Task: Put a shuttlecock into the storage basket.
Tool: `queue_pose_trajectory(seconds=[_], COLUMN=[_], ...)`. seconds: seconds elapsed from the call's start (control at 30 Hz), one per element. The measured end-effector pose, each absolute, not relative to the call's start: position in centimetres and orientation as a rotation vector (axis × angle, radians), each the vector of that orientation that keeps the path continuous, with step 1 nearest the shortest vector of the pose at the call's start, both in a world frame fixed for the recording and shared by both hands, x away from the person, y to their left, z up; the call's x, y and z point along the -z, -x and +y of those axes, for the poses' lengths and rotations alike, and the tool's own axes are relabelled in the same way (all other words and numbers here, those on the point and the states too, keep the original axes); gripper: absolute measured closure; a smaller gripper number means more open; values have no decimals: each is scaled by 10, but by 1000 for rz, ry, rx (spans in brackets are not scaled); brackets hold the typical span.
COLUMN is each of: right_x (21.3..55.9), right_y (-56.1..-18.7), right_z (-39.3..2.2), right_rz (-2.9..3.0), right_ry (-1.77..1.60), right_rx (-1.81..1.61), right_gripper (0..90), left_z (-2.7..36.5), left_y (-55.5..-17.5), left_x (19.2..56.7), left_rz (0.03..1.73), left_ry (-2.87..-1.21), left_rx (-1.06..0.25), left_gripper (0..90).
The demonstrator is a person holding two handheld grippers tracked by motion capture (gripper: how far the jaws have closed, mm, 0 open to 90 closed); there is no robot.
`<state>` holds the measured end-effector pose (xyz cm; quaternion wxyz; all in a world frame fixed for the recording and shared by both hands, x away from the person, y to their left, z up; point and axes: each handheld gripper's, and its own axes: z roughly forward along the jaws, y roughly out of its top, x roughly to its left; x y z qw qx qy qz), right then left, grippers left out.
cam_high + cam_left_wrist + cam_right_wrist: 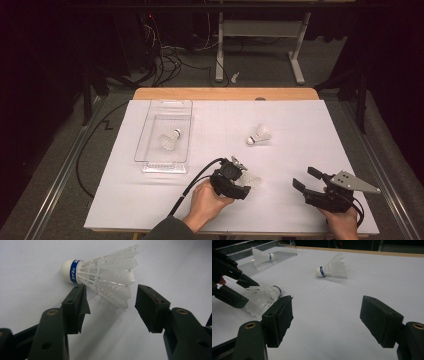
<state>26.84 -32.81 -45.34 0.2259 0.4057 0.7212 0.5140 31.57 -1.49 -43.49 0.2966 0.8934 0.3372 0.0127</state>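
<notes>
both jaws gape empty over white table (310, 150); dark room, cables (165, 62) behind.

Shuttlecock (105, 277) at the left gripper (111, 301): white plastic skirt, ribbed and slightly translucent; smooth matt white cap; glossy blue band with printed letters; gripper pads (150, 307) matt black, rubbery-looking, edges scuffed; jaw arms dark matt plastic with brass-coloured inserts. Table cover (300, 145): white, matt, paper-like, faint grid lines; wooden edge (225, 93) at 12 o'clock, smooth, light brown. Tray (145, 135) at 10 o'clock: clear glossy plastic, reflective walls. Right gripper (306, 179): matt black body; grey plate (357, 184) at its top, flat, dull metallic look. Floor (260, 60): grey, rough, carpet-like.
</notes>
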Motion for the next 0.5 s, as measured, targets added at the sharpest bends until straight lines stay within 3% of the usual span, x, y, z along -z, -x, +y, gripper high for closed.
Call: queue_pose_trajectory(seconds=[0.5], right_x=[453], right_y=[-268], right_z=[-329], right_rz=[1985], right_ry=[-1120], right_rx=[-1421], right_gripper=[266], left_z=[-14], left_y=[-318], left_x=[440], left_rz=[937], left_ry=[-2369], left_rx=[-23], left_gripper=[482])
